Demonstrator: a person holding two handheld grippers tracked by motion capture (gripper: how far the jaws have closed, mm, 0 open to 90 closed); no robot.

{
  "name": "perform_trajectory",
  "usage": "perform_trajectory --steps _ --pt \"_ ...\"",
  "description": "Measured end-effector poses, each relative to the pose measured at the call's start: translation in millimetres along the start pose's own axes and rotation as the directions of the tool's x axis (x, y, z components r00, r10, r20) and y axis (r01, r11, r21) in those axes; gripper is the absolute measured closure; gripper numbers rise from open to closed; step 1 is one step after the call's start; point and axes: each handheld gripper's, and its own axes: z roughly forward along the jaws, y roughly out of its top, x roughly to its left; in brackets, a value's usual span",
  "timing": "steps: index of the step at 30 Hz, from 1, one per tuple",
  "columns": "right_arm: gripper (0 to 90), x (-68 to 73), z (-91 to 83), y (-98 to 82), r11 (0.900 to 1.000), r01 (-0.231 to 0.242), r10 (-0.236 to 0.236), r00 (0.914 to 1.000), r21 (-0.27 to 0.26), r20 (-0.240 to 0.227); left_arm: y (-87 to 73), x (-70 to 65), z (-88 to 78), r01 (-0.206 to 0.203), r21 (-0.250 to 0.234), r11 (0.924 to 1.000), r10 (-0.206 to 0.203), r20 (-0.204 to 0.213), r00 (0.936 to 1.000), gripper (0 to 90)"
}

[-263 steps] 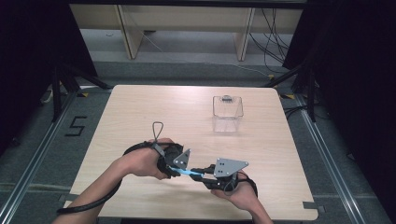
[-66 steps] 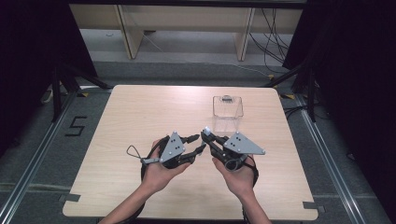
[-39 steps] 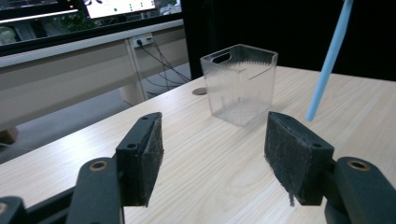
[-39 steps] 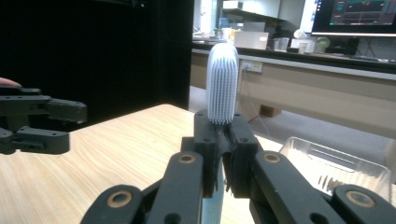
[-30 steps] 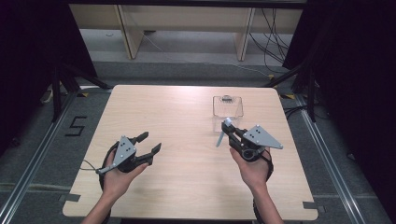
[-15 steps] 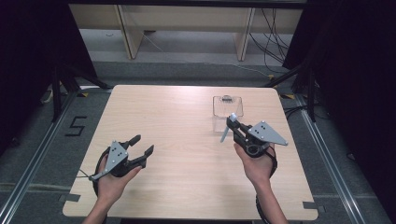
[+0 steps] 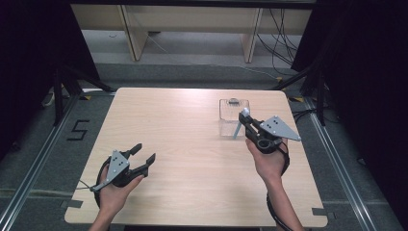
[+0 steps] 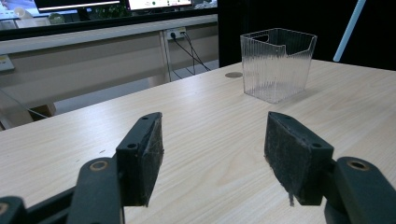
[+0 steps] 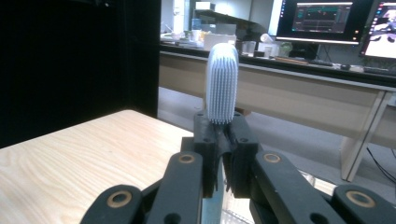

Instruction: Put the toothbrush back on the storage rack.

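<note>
A toothbrush (image 7: pixel 237 129) with a pale blue handle and a white bristle head (image 9: pixel 222 88) is clamped in my right gripper (image 7: pixel 246 119), which is shut on its neck. The head sticks up past the jaws and the handle hangs down in front of a clear ribbed plastic container (image 7: pixel 227 120) at the table's back right. In the right gripper view the gripper (image 9: pixel 223 135) points out over the table's edge. My left gripper (image 7: pixel 146 151) rests low at the front left, open with nothing between its pads (image 8: pixel 144 158). Its own view shows the container (image 8: pixel 276 65) far ahead.
The light wooden table (image 7: pixel 183 125) has a small round grommet (image 7: pixel 233 101) behind the container. Shelving and cables stand beyond the far edge, and dark curtains flank both sides. A desk with monitors (image 9: pixel 317 21) lies past the table.
The two grippers, once together at the table's middle on the toothbrush, have parted. In the last second the left one sank toward the front left, and the right one lifted the toothbrush toward the container.
</note>
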Motion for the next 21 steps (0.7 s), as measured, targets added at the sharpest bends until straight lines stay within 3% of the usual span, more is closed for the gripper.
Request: perform_trajectory --steps 4,10,11,12,16,17,21 --pt "85.1 -6.1 0.7 1.2 1.000 0.013 -0.013 0.9998 -0.004 0.013 -1.7 2.0 0.7 -0.001 -0.016 0.9999 0.001 0.001 1.0000 36.8" --pt "85.1 -14.1 3.1 2.4 1.000 -0.003 0.003 0.9996 -0.007 0.030 -4.8 3.1 -1.4 0.004 0.007 1.0000 -0.004 -0.013 0.9999 36.7" --pt "85.1 -14.9 3.8 3.2 1.000 -0.013 0.014 0.9994 -0.012 0.033 -6.4 3.9 0.6 0.006 -0.014 0.9999 -0.006 -0.007 1.0000 36.7" --pt "85.1 -14.9 3.8 3.2 1.000 -0.013 0.014 0.9994 -0.012 0.033 -6.5 3.6 -1.0 0.006 0.009 0.9999 -0.006 -0.015 0.9999 36.7" --pt "85.1 -19.4 4.0 6.1 1.000 -0.008 0.009 0.9988 -0.018 0.049 -8.3 3.3 1.7 0.010 -0.009 0.9999 -0.010 -0.003 0.9999 36.9" --pt "85.1 -20.9 4.6 7.6 1.000 -0.019 0.020 0.9989 -0.019 0.043 -8.2 2.9 0.5 0.012 0.012 0.9999 -0.011 -0.012 0.9999 36.9" --pt "85.1 -23.6 3.0 10.3 1.000 -0.011 0.012 0.9984 -0.019 0.056 -10.6 2.4 2.5 0.017 0.016 0.9997 -0.017 -0.006 0.9998 36.9"
